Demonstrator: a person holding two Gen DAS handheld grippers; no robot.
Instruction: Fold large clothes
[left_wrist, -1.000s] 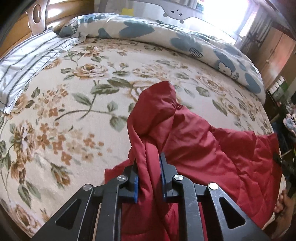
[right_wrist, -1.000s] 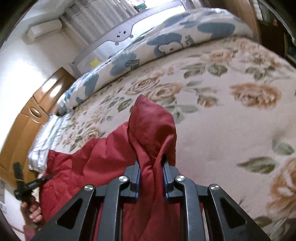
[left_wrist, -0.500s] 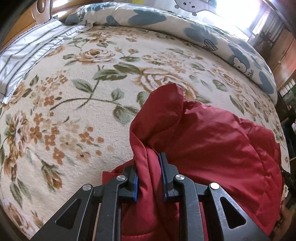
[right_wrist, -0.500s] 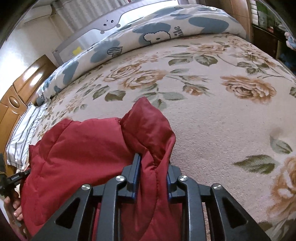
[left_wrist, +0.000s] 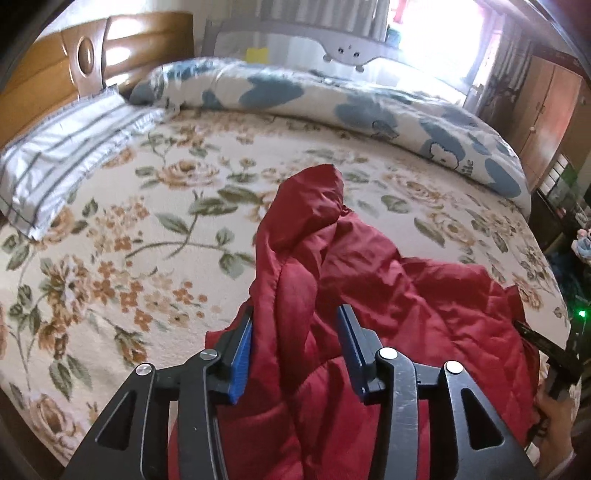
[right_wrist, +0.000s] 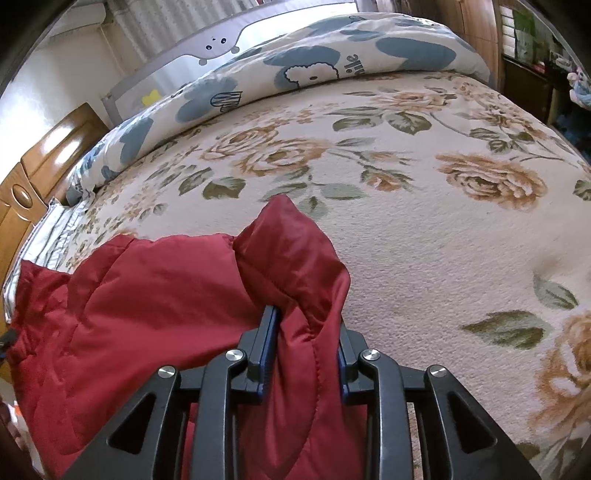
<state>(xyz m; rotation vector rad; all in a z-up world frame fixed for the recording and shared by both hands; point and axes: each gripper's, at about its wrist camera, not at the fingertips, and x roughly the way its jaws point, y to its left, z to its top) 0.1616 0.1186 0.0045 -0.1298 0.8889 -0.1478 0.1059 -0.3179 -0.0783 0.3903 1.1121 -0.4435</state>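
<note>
Your left hand-held gripper (left_wrist: 297, 332) has its jaws opening: the blue pads (left_wrist: 242, 356) stand apart, and a ridge of the red quilted jacket (left_wrist: 369, 280) rises between them. The cloth brushes the left pad, while a clear gap shows at the right one, so nothing is pinched there. Your right hand-held gripper (right_wrist: 306, 332) is narrower; its jaws are opening too, yet the pads (right_wrist: 269, 339) still lie against a thick fold of the same jacket (right_wrist: 147, 295) that fills the space between them.

From each gripper the jacket runs forward into an upright, puckered peak, then spreads sideways across the near part of the bed, between your two hands. It is a deep red, padded garment with stitched seams, crumpled and slightly glossy.

It lies on a cream floral blanket (right_wrist: 406, 240). Beyond it, a rolled blue-and-white duvet (left_wrist: 332, 99) lies along the far side, and a striped pillow (left_wrist: 62, 151) rests by the wooden headboard (left_wrist: 85, 55).
</note>
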